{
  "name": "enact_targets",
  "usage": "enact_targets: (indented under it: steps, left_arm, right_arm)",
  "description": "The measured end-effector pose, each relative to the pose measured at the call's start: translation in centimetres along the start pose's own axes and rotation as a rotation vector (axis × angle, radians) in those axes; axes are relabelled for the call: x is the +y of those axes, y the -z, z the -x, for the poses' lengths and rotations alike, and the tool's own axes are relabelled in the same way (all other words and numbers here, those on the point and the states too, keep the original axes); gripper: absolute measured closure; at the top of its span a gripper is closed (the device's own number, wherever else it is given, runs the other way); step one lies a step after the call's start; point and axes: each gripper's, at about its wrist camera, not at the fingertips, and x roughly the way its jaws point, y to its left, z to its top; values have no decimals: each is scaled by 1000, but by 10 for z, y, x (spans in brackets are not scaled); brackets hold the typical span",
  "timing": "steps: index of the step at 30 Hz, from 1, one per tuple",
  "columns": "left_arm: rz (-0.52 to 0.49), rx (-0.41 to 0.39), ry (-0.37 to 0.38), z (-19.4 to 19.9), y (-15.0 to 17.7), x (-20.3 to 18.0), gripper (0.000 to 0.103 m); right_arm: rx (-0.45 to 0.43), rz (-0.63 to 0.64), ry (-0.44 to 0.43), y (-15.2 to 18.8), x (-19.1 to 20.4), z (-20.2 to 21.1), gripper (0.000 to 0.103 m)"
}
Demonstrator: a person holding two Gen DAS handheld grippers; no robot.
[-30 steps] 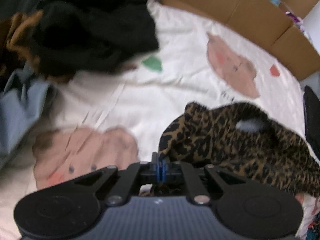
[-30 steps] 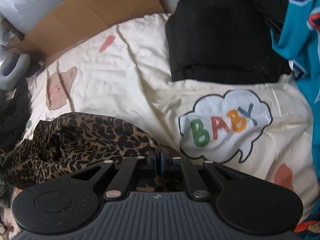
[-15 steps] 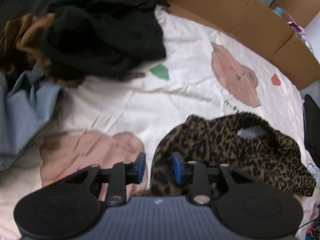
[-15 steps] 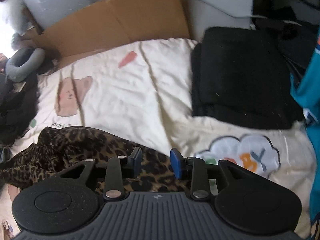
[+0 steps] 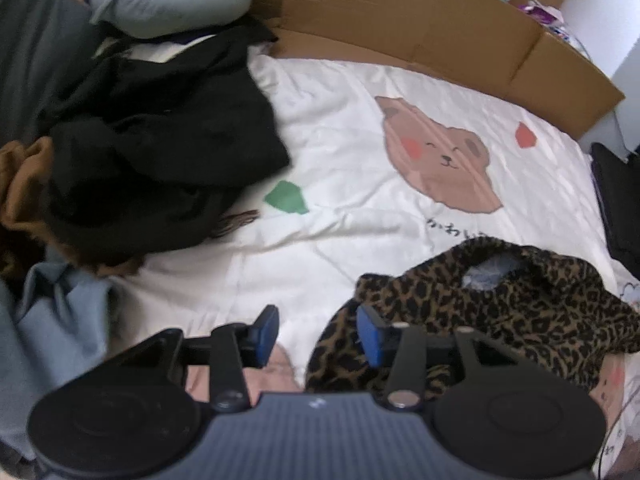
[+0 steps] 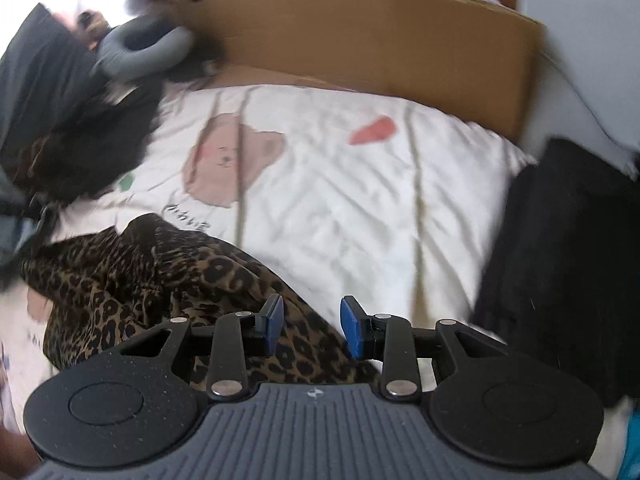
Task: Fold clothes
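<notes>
**Both grippers open above the leopard-print garment**

The leopard-print garment (image 5: 500, 312) lies crumpled on the white bedsheet (image 5: 344, 168), which is printed with a brown bear (image 5: 440, 160). The left gripper (image 5: 318, 336) hangs over the garment's left edge; its jaws are opening, with bare sheet and a bit of the leopard cloth's edge seen between the blue pads (image 5: 368, 336), and nothing pinched. The right gripper (image 6: 312, 324) hangs over the garment's right end (image 6: 160, 280); its blue pads (image 6: 352, 328) stand apart, the cloth visible below the gap but not squeezed.

The left wrist view alone shows a pale label inside the garment's neck opening (image 5: 484, 272), a green patch (image 5: 286, 198) on the sheet, a heap of black clothes (image 5: 160, 152) at the left, a light blue garment (image 5: 60, 320) below it and a brown one (image 5: 20, 184) at the edge. The right wrist view, which is blurred, alone shows the whole of a flat black folded pile (image 6: 560, 260) to the right and a sliver of teal cloth (image 6: 632, 440) in the bottom corner. Both views show the cardboard wall (image 5: 420, 24) behind the bed and a grey neck pillow (image 6: 140, 48)
</notes>
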Motion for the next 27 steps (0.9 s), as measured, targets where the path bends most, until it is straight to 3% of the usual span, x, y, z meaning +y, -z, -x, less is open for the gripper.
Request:
enact_targets:
  steps: [10,14,27]
  left_arm:
    - [-12,-3,60,-48,-3,-20,52]
    - [-10,26,67,-63,2,-22,53]
    - [18,117,56,-100,16,-11,50]
  right_arm:
    - [-31,195,-102,-14,51,-36,64]
    - [-24,201,-120,-13,59,-49,58]
    - [65,351,-77,8,97,-104,45]
